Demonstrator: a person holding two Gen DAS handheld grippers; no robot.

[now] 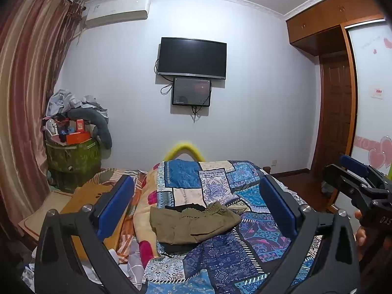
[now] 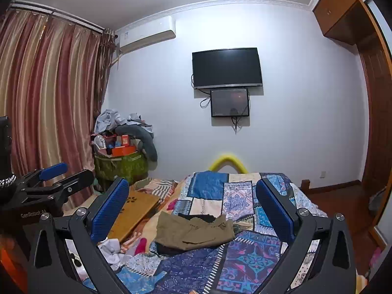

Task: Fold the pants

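Note:
Olive-khaki pants (image 1: 193, 224) lie folded in a compact bundle on the patchwork bedspread (image 1: 220, 183), on top of a dark garment (image 1: 176, 246). They also show in the right wrist view (image 2: 193, 231). My left gripper (image 1: 196, 208) is open and empty, held above the bed with the pants between and beyond its blue pads (image 1: 115, 203). My right gripper (image 2: 193, 208) is open and empty too, raised above the pants. It shows at the right edge of the left wrist view (image 1: 355, 174). The left gripper shows at the left of the right wrist view (image 2: 56, 174).
A wooden board (image 2: 133, 214) and loose clothes (image 2: 112, 247) lie left of the bedspread. A green hamper (image 1: 73, 156) piled with things stands by the curtain (image 1: 24, 98). A TV (image 1: 192, 57) hangs on the far wall. A wardrobe (image 1: 338, 73) stands at the right.

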